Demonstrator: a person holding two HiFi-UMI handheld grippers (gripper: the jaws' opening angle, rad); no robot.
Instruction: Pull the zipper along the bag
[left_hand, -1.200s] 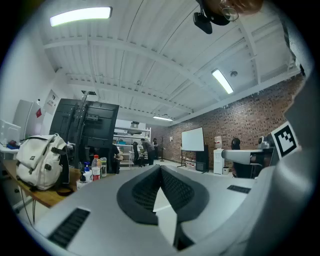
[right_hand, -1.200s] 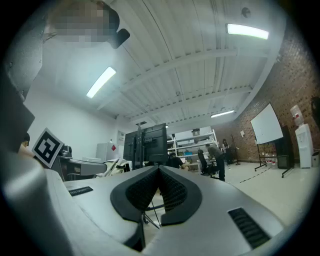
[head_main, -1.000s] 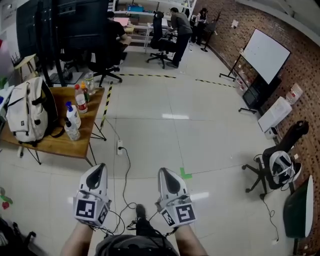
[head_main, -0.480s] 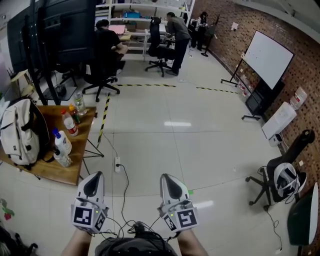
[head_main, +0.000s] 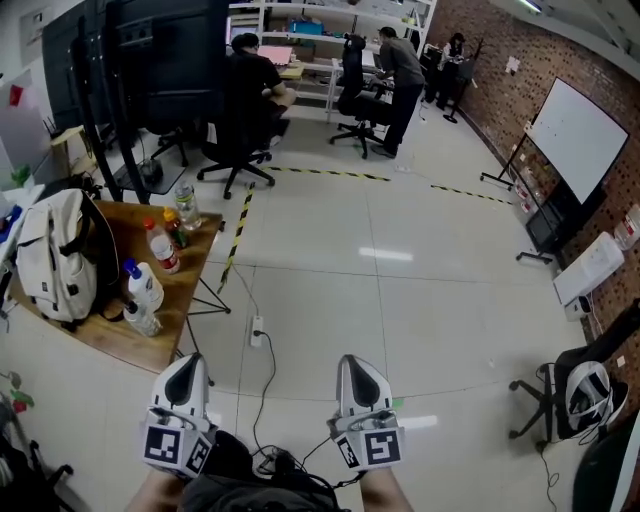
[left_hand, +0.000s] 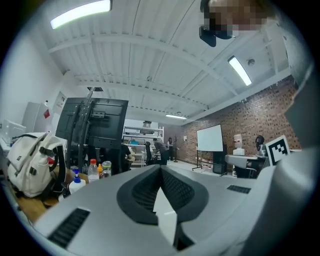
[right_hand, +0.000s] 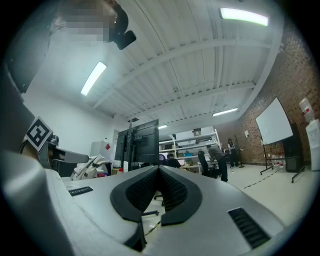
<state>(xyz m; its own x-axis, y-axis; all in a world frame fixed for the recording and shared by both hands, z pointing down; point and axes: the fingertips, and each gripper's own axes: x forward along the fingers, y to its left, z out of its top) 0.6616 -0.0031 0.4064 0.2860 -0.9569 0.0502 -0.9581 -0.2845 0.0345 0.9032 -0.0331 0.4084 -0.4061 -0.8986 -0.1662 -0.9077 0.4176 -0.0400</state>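
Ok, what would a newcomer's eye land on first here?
The left tongs and right tongs, both shut and empty, held side by side over the floor at the bottom of the head view. Next, the white backpack standing on the wooden table at far left, bottles beside it, apart from both tongs.

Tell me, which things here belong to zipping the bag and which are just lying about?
For the job: white backpack, left hand-held gripper, right hand-held gripper, both shut and empty.
Just lying about: bottles, whiteboard, power strip on the floor.
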